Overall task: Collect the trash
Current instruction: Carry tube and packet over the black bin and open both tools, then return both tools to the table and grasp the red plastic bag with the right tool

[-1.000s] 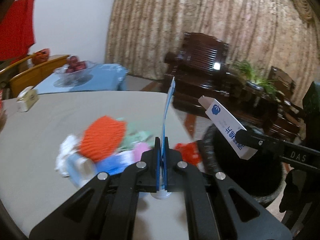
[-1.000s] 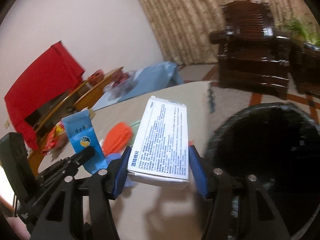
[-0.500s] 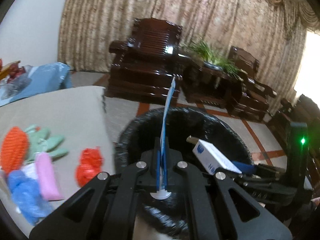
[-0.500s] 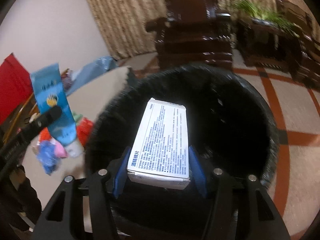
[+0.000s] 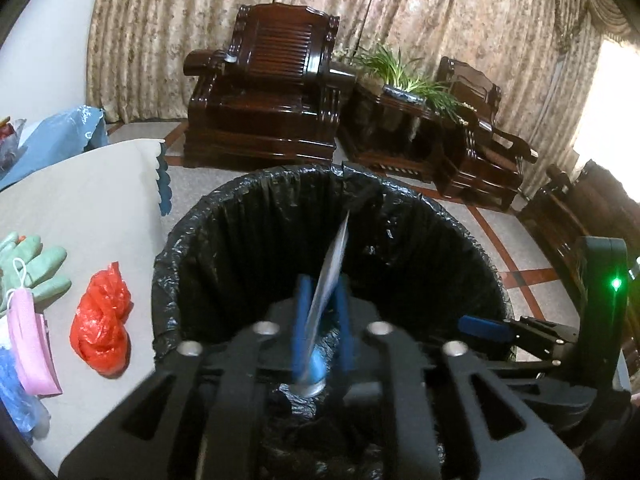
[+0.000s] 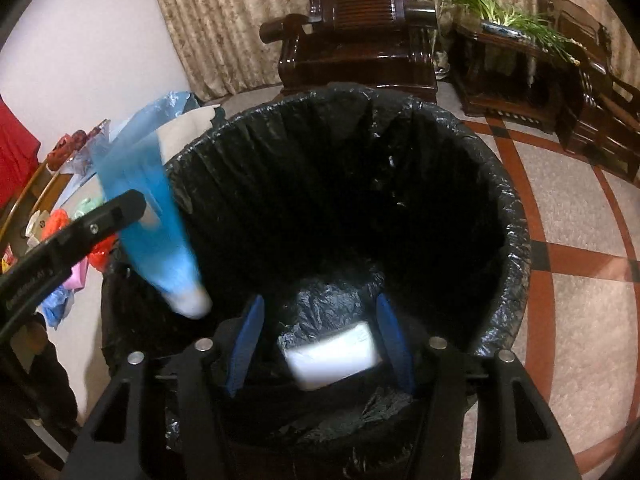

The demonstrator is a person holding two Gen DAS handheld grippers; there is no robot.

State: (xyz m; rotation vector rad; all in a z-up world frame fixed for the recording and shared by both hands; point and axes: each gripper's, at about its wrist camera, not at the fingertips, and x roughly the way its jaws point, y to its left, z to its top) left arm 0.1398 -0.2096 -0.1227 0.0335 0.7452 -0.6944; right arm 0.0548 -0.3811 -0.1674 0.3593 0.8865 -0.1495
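Right wrist view: the white box (image 6: 334,356), released by the right gripper (image 6: 320,344), is dropping into the bin (image 6: 516,208); the blue tube (image 5: 326,280), blurred, is slipping from the left gripper (image 5: 320,320), whose jaws have just opened.

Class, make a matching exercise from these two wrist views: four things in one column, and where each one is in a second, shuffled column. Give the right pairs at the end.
Things
1. white box
2. blue tube
3. red plastic bag
4. potted plant

Places
A. on the table, left of the bin
B. behind the bin, between two wooden armchairs
C. between the open jaws of the left gripper
D. low inside the black-lined bin

Pairs: 1-D, 2-C, 3-A, 4-B
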